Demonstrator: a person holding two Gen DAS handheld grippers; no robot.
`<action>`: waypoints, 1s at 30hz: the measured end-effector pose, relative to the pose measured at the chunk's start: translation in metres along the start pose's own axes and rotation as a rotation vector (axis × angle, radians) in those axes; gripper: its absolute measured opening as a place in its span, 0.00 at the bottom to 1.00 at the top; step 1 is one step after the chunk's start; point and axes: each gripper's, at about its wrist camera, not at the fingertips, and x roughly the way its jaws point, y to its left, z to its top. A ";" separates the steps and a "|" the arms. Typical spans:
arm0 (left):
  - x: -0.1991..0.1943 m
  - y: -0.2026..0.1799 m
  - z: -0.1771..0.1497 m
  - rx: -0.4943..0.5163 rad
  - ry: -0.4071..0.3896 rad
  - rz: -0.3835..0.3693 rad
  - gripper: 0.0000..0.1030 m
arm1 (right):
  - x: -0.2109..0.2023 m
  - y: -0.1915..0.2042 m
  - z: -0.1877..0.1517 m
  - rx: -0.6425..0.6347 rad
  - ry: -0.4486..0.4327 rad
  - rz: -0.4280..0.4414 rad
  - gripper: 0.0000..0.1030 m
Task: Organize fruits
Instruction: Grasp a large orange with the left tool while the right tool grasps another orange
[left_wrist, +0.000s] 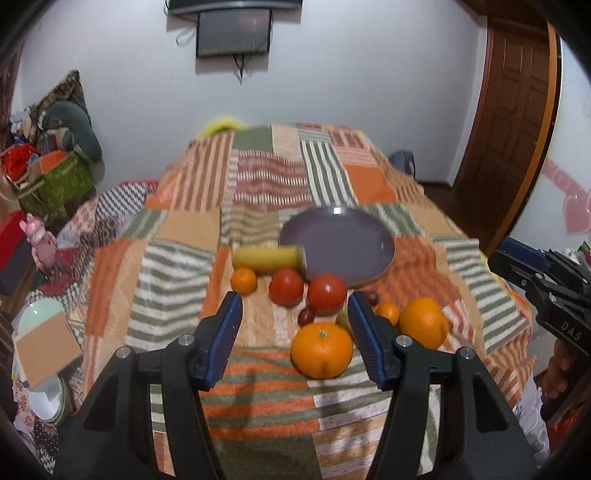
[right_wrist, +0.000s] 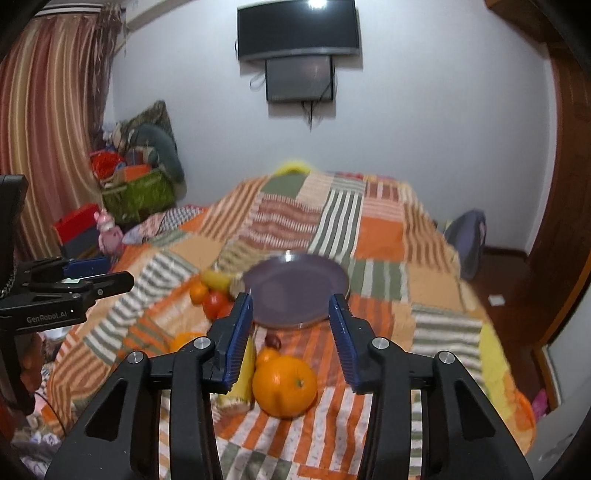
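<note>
Fruit lies on a patchwork cloth in front of a purple plate (left_wrist: 343, 240). In the left wrist view I see a yellow banana (left_wrist: 266, 258), a small orange (left_wrist: 243, 280), two red round fruits (left_wrist: 286, 287), a dark grape (left_wrist: 306, 315) and two large oranges (left_wrist: 321, 349) (left_wrist: 423, 321). My left gripper (left_wrist: 294, 297) hangs open above them, touching nothing. My right gripper (right_wrist: 290, 297) is open too. A large orange (right_wrist: 284, 384) shows between its fingers but clear of the pads. A yellow fruit (right_wrist: 245, 373) sits beside its left finger (right_wrist: 240, 332).
The cloth-covered surface (left_wrist: 258, 424) drops off at its left and right edges. Boxes and a green basket (left_wrist: 62, 184) stand on the floor at far left, bowls (left_wrist: 44, 398) at near left. A wooden door (left_wrist: 517, 129) is at right, and a screen (right_wrist: 299, 29) hangs on the wall.
</note>
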 end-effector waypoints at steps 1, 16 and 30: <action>0.007 0.001 -0.003 -0.002 0.025 -0.008 0.58 | 0.004 -0.003 -0.002 0.009 0.021 0.008 0.39; 0.081 -0.004 -0.031 -0.019 0.249 -0.083 0.64 | 0.059 -0.010 -0.029 0.065 0.218 0.085 0.58; 0.113 -0.013 -0.037 -0.011 0.318 -0.122 0.64 | 0.086 -0.017 -0.042 0.086 0.294 0.083 0.64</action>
